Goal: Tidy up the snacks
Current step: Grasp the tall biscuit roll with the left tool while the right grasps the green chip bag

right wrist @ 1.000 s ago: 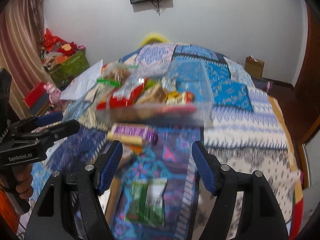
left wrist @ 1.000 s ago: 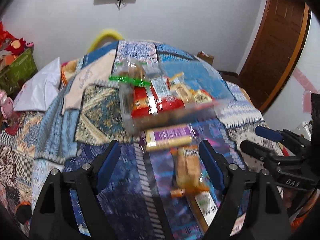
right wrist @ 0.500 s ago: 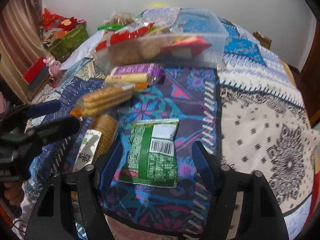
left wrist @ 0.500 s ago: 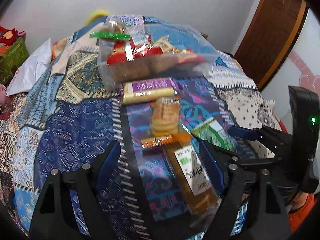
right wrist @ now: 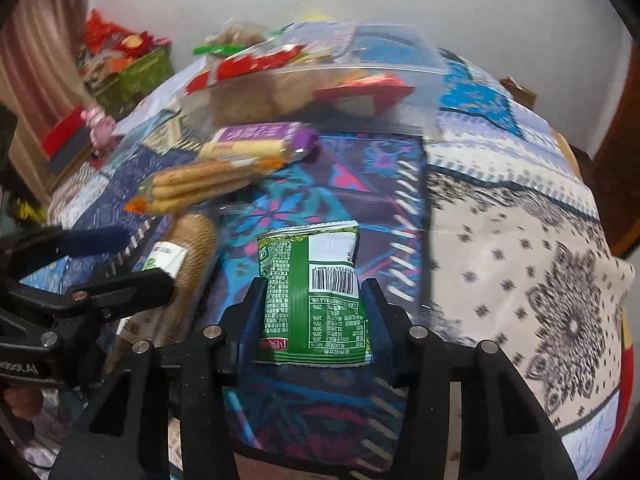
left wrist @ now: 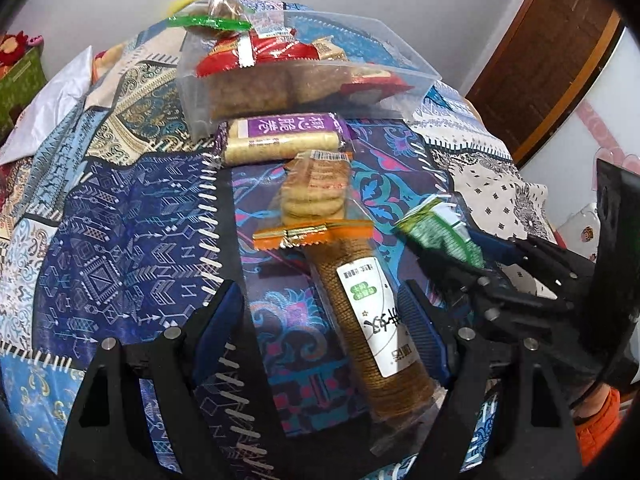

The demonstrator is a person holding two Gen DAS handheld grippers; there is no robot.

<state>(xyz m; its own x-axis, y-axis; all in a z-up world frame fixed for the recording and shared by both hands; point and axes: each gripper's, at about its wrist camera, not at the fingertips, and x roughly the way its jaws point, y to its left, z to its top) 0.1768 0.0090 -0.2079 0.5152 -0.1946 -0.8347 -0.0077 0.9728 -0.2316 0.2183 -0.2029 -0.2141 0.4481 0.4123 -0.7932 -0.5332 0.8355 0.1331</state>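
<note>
My right gripper (right wrist: 314, 300) is shut on a green snack packet (right wrist: 316, 292), which also shows in the left wrist view (left wrist: 440, 232). My left gripper (left wrist: 324, 320) is open around a long brown cracker roll (left wrist: 368, 320) lying on the quilt. Beyond it lie a clear pack of round biscuits (left wrist: 316, 196) and a purple-labelled wafer pack (left wrist: 284, 136). A clear plastic box (left wrist: 288, 76) full of snacks stands further back. The box also shows in the right wrist view (right wrist: 312, 88).
A patterned patchwork quilt (left wrist: 120, 240) covers the bed. A green basket with red items (right wrist: 128, 68) stands at the far left by the wall. A wooden door (left wrist: 560, 60) is at the right. A white bag (left wrist: 44, 116) lies at the left of the quilt.
Both grippers moved down and forward toward the snacks. The right gripper closed on the green packet. The left gripper came around the cracker roll.
</note>
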